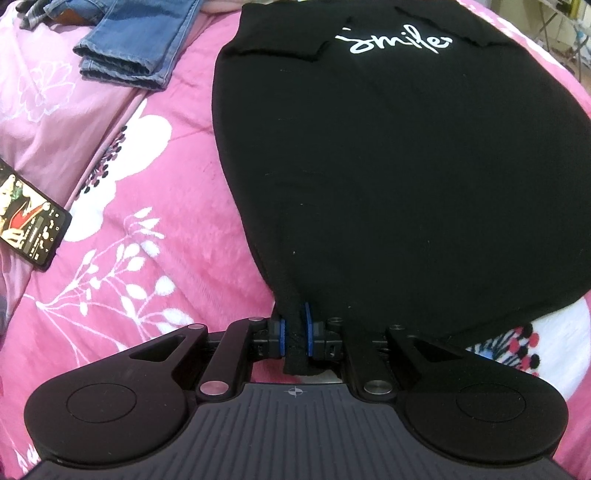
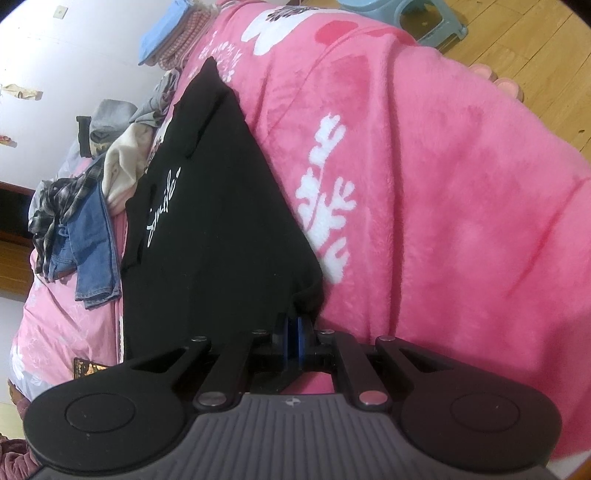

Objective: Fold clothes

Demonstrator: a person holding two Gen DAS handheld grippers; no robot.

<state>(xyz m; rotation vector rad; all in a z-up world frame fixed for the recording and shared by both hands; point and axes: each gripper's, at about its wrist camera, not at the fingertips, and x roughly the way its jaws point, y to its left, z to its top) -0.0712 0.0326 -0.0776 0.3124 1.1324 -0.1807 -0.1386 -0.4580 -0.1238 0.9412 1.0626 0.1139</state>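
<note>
A black T-shirt (image 1: pixel 399 166) with white "Smile" lettering lies spread on a pink flowered blanket (image 1: pixel 159 236), its sleeves folded inward. My left gripper (image 1: pixel 295 334) is shut on the shirt's near left hem corner, a bunched strip of black fabric pinched between the blue pads. In the right wrist view the same black T-shirt (image 2: pixel 214 229) stretches away from me, and my right gripper (image 2: pixel 294 341) is shut on its near right hem corner, with the fabric running up from between the pads.
Folded blue jeans (image 1: pixel 140 48) lie at the far left beside the shirt. A phone (image 1: pixel 29 229) with a lit screen rests on the blanket at left. A heap of mixed clothes (image 2: pixel 92 177) sits past the shirt. A blue plastic stool (image 2: pixel 417 18) stands on the wooden floor.
</note>
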